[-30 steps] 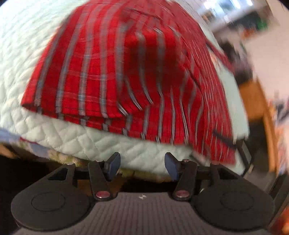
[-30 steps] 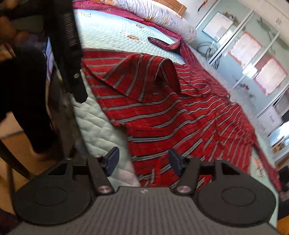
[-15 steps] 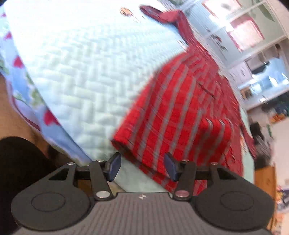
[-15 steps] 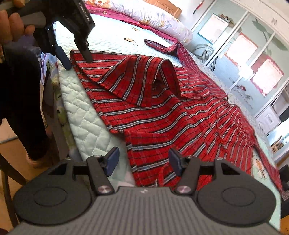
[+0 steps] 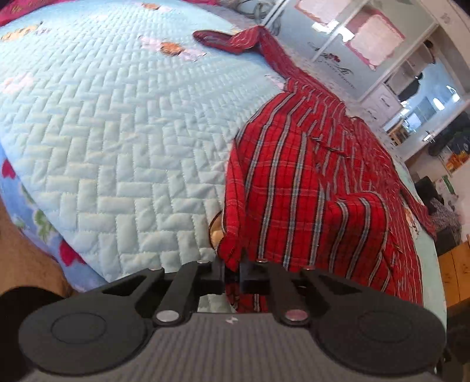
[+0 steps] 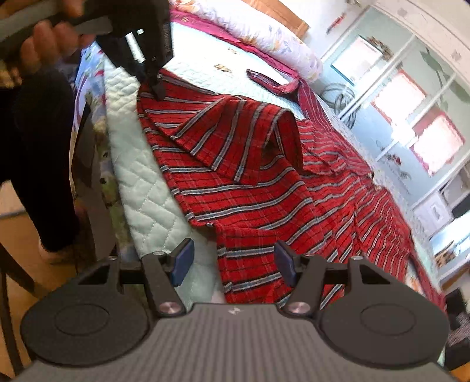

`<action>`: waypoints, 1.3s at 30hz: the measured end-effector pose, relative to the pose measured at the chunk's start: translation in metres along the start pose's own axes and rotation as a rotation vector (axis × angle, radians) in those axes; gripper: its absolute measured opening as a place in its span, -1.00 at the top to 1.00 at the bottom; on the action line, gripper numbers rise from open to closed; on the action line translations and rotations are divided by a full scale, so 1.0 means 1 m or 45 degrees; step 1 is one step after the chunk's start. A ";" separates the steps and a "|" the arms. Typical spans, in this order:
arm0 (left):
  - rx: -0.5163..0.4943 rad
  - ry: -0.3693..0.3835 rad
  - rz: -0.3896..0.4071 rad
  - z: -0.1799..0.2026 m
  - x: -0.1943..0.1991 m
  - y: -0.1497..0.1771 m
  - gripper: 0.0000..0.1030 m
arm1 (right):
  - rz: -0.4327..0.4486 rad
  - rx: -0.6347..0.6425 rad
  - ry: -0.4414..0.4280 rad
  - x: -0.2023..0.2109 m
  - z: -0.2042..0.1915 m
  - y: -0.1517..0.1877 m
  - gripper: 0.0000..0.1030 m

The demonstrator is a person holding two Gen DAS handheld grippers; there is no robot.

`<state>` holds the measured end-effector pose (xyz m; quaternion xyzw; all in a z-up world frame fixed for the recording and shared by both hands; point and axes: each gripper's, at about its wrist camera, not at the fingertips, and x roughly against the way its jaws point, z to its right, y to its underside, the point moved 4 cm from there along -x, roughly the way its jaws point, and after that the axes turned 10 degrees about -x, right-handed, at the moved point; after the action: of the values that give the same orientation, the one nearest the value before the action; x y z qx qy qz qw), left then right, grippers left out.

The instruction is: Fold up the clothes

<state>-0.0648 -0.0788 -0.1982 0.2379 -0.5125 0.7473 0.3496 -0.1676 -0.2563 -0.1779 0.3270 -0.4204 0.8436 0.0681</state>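
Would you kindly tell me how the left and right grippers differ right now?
The left gripper has just closed on a corner of the red striped shirt; the right gripper stands open, gripping nothing. The left sits at the shirt's corner, the right over its near hem. Both are black two-finger tools above the pale quilted bedspread.

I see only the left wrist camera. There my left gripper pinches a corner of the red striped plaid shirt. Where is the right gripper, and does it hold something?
Observer: The right gripper is open and holds nothing; it hovers over the near hem of the red striped plaid shirt.
Operator: How does my left grip look from that side?
Observer: The left gripper, its jaws just closed, bites the shirt's corner by the edge of the pale blue quilted bedspread.
Operator: What lies at the head of the bed?
Observer: A long white printed pillow.
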 end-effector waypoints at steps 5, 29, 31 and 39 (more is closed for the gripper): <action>-0.057 -0.009 0.049 0.005 0.008 -0.008 0.89 | -0.002 0.057 0.061 -0.005 -0.007 -0.005 -0.04; -0.088 -0.102 0.205 -0.002 0.058 -0.013 0.90 | -0.086 0.063 -0.154 -0.001 -0.016 -0.009 0.95; -0.102 -0.126 0.219 -0.001 0.063 -0.012 0.90 | -0.082 0.052 -0.164 -0.001 -0.014 -0.008 0.95; -0.093 -0.193 0.120 -0.004 0.052 -0.006 0.88 | -0.072 0.006 -0.198 -0.003 -0.005 -0.005 0.90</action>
<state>-0.0934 -0.0596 -0.1590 0.2566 -0.5750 0.7236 0.2826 -0.1654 -0.2488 -0.1784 0.4036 -0.4131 0.8143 0.0582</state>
